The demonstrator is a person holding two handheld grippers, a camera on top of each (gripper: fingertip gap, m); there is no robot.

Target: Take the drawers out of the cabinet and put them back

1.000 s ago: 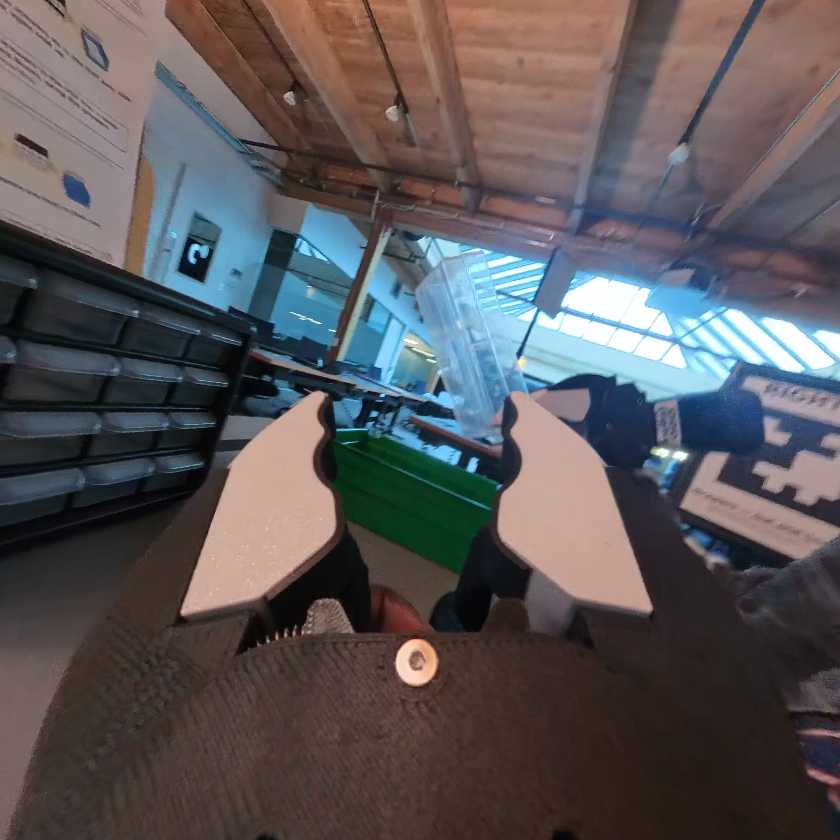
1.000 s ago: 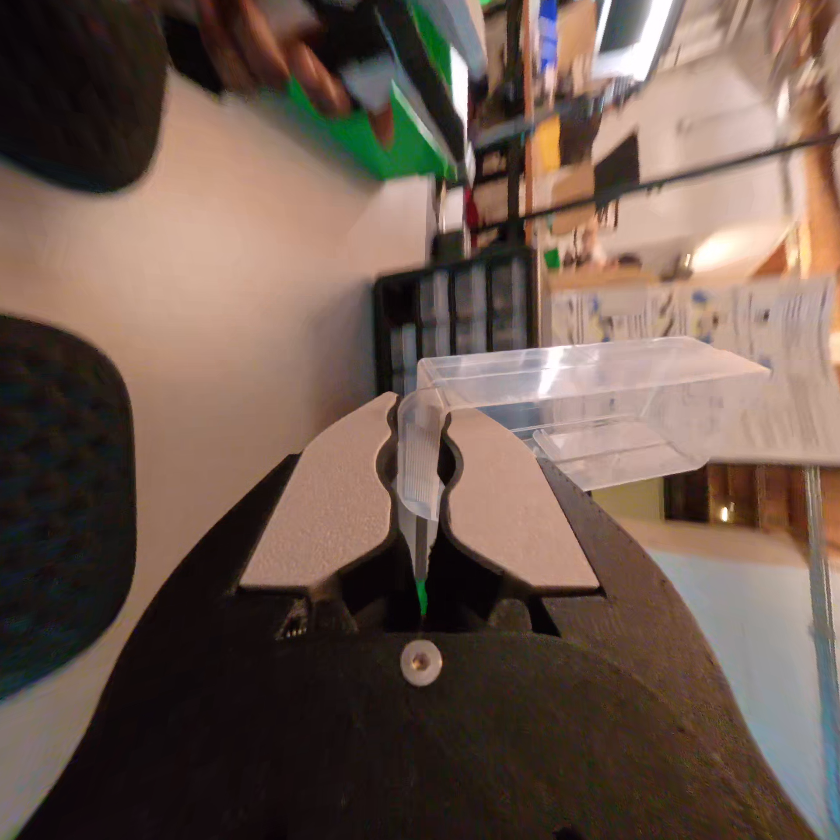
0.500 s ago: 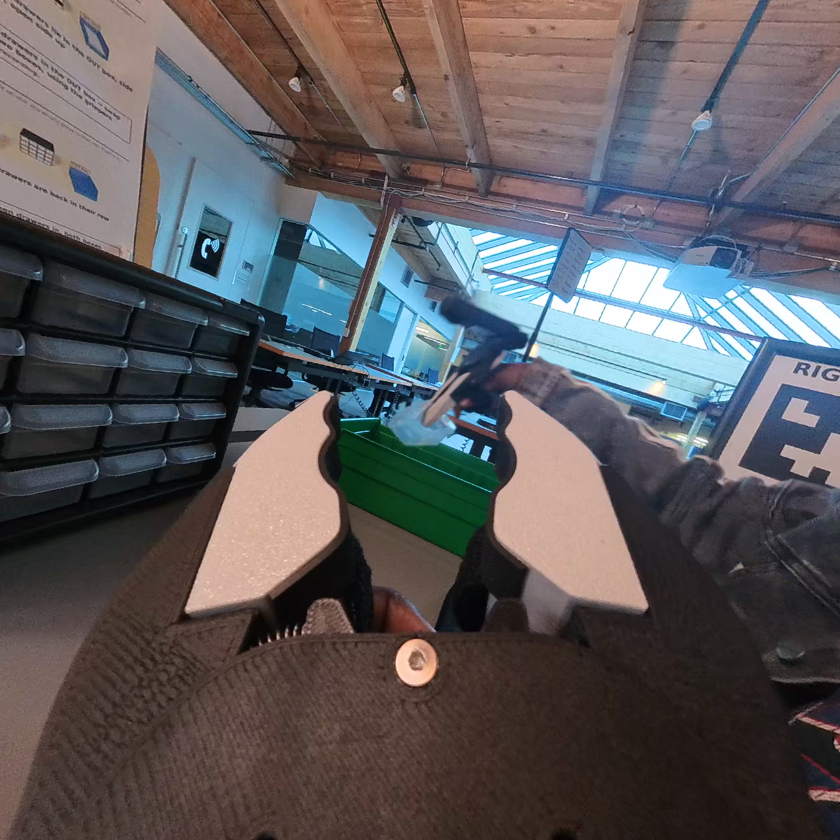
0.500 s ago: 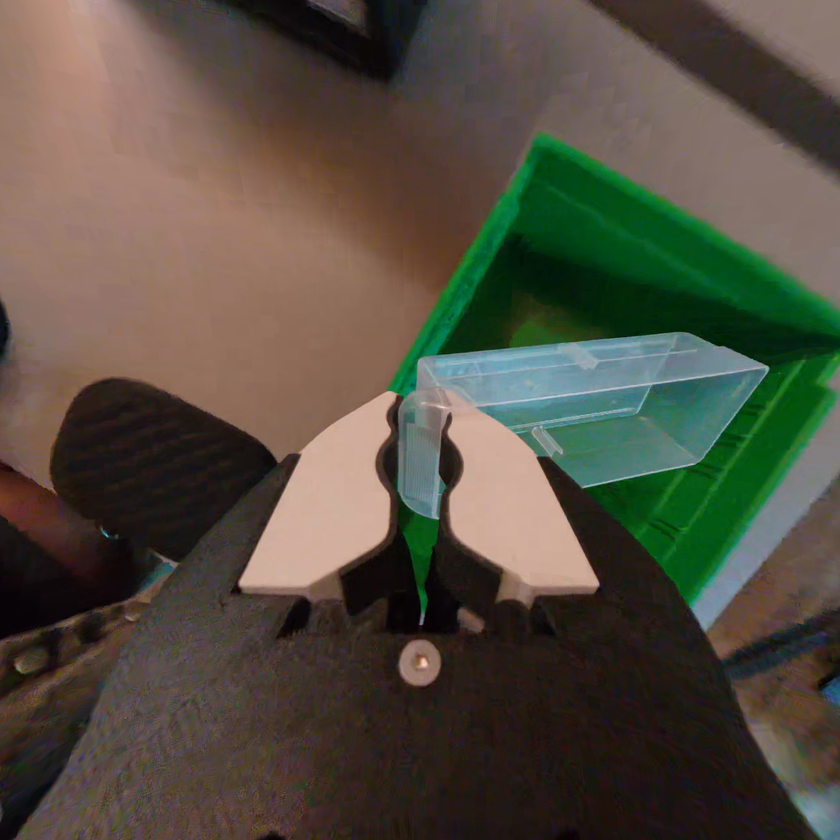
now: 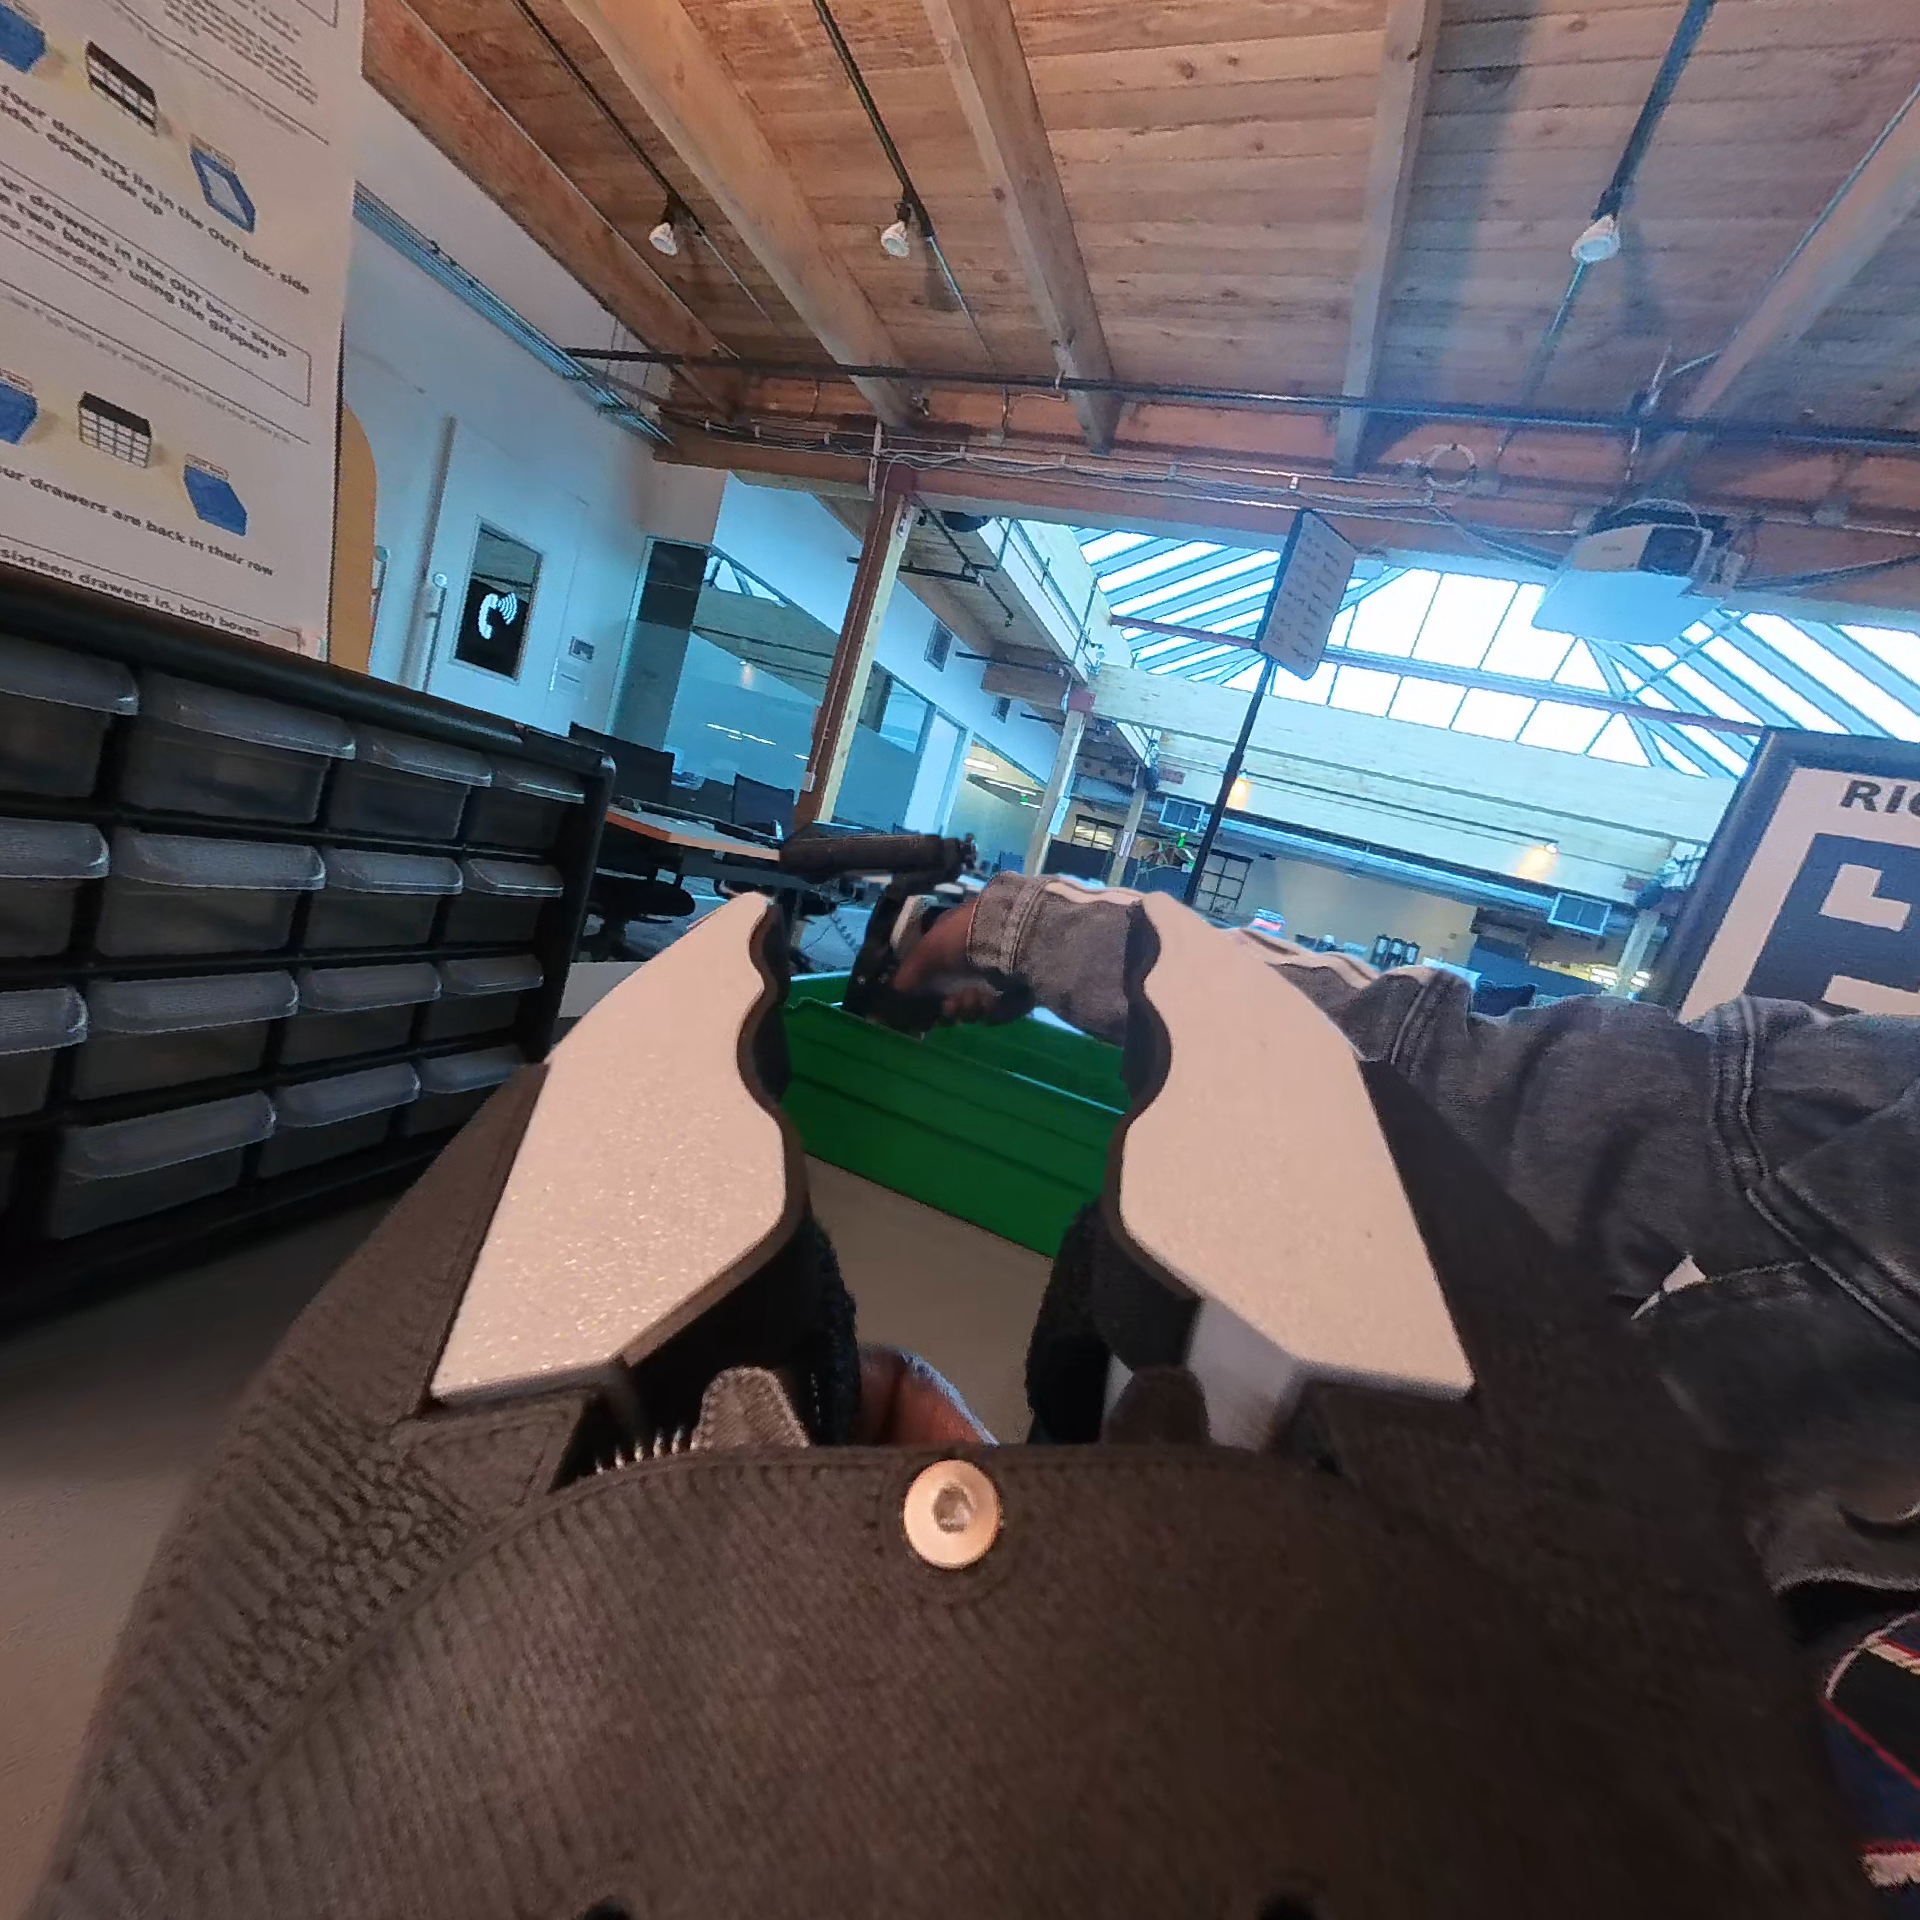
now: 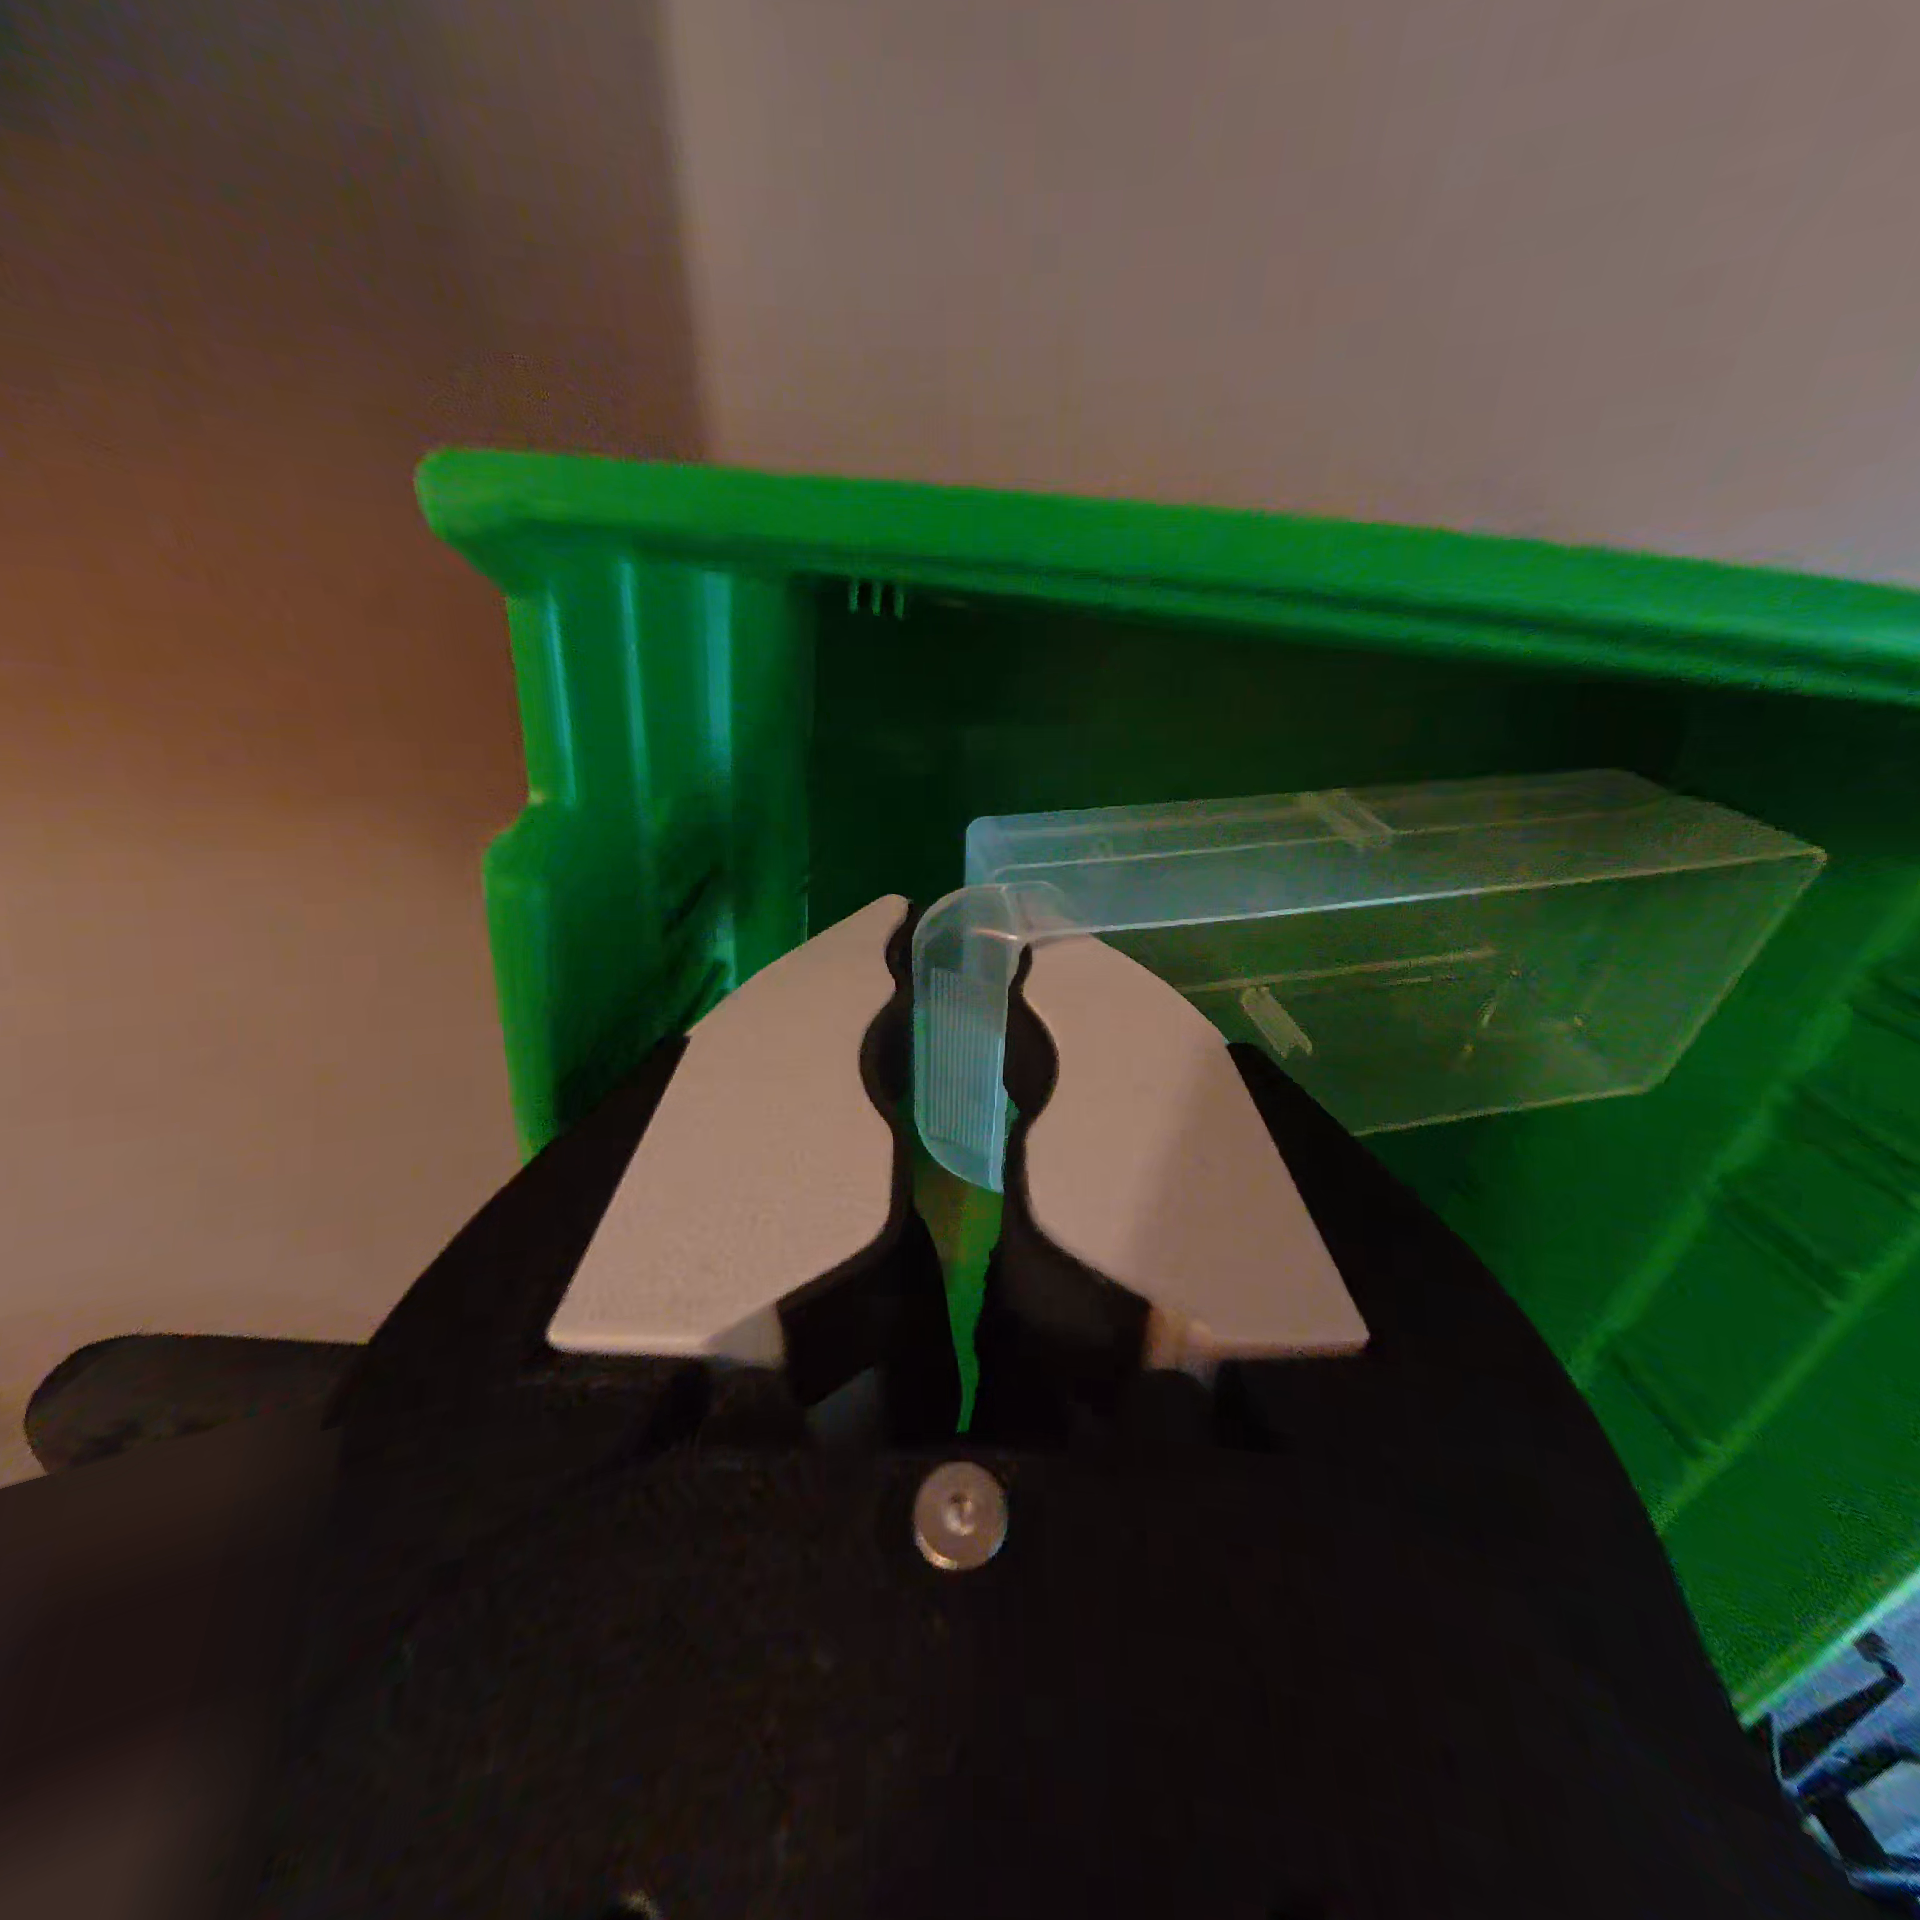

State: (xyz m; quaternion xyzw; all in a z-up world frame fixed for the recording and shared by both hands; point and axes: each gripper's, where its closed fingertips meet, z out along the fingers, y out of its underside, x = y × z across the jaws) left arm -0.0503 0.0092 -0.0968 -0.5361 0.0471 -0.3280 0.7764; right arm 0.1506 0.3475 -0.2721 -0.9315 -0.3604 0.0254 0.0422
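The right gripper [image 6: 961,1023] pinches the ribbed pull tab of a clear plastic drawer [image 6: 1455,935], light, rigid, probably slippery, hanging inside the green bin [image 6: 1143,551] toward two o'clock. The left gripper [image 5: 951,1039] idles, jaws spread; cabinet [image 5: 291,935] at nine o'clock.

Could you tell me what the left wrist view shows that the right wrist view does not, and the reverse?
Only the left wrist view shows the cabinet with its drawers in place, a poster, the wooden ceiling, and the left gripper, open and empty. Only the right wrist view shows the clear drawer, held by its tab between the fingers of the right gripper, inside the bin's walls. Both show the green bin on the table; the left view also catches the right gripper from afar, over the bin.
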